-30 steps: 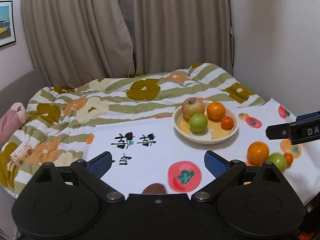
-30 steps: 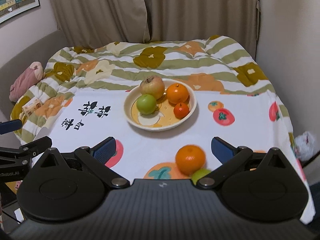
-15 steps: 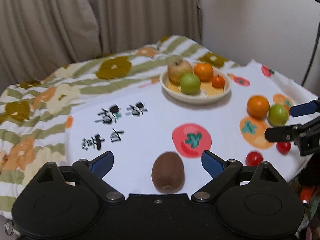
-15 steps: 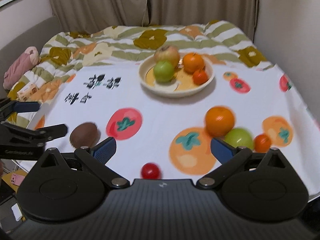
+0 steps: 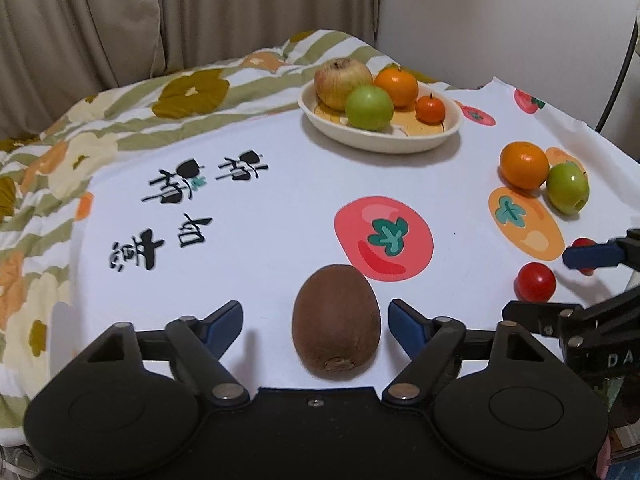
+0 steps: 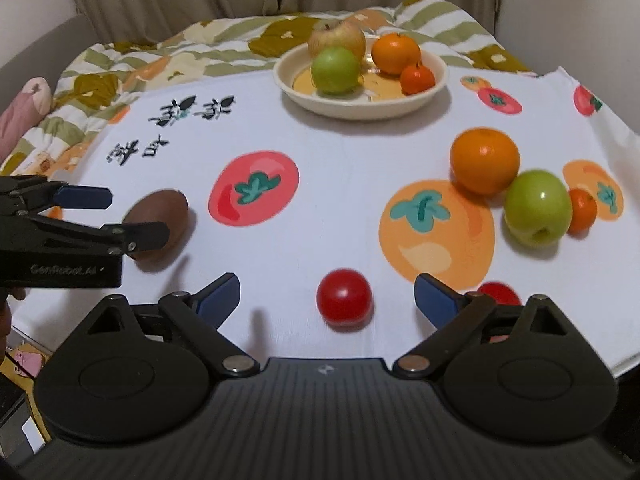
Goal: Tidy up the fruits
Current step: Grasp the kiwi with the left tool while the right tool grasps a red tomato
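Observation:
A brown kiwi (image 5: 336, 322) lies on the white printed cloth between the fingers of my open left gripper (image 5: 315, 318); the pads do not touch it. It also shows in the right wrist view (image 6: 160, 220). My open right gripper (image 6: 327, 294) straddles a red cherry tomato (image 6: 344, 298); a second cherry tomato (image 6: 498, 292) sits behind its right finger. A cream bowl (image 5: 400, 142) at the back holds an apple, a green apple, an orange and a small mandarin. A loose orange (image 6: 484, 160), green apple (image 6: 538, 206) and small mandarin (image 6: 582, 210) lie at the right.
The cloth (image 5: 260, 220) covers a table in front of a bed with a striped flowered quilt (image 5: 120, 120). Curtains and a white wall stand behind. The table's front and right edges are close to both grippers. A pink plush (image 6: 20, 108) lies at far left.
Both grippers have dropped down and forward toward the cloth. The kiwi now sits between the left fingers and the cherry tomato between the right fingers. No fruit has moved.

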{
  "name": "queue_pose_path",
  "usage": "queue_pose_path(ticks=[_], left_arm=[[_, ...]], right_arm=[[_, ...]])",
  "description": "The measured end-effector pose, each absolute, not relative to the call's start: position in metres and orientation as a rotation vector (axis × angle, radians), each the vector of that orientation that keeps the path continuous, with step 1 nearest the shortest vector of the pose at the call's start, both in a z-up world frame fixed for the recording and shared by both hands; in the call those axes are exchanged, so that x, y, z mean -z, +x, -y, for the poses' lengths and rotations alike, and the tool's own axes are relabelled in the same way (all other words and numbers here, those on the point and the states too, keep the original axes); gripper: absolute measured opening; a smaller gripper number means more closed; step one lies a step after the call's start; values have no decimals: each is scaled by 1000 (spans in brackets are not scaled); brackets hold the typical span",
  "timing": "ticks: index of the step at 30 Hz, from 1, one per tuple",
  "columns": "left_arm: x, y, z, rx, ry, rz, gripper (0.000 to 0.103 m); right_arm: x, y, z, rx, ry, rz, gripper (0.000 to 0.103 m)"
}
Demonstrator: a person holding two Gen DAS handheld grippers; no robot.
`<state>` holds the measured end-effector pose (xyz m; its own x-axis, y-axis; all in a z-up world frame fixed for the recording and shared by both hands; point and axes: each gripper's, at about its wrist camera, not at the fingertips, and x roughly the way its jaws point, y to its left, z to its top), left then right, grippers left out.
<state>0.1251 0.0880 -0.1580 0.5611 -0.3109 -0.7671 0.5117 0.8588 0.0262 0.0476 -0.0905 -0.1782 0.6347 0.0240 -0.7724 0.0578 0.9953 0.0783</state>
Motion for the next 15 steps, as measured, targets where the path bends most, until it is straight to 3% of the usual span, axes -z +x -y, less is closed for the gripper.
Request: queue_pose_path(ticks=[3,5,15], left_arm=[[164,129,-86,495,251,-861,77],[167,131,-85,498,240,-870,69],[171,135,-81,518,228,-880,57]], right_arm=[[183,49,89,34,101,-906,95],[184,49,89,37,110,-910,93],[186,50,87,36,107,-922,85]])
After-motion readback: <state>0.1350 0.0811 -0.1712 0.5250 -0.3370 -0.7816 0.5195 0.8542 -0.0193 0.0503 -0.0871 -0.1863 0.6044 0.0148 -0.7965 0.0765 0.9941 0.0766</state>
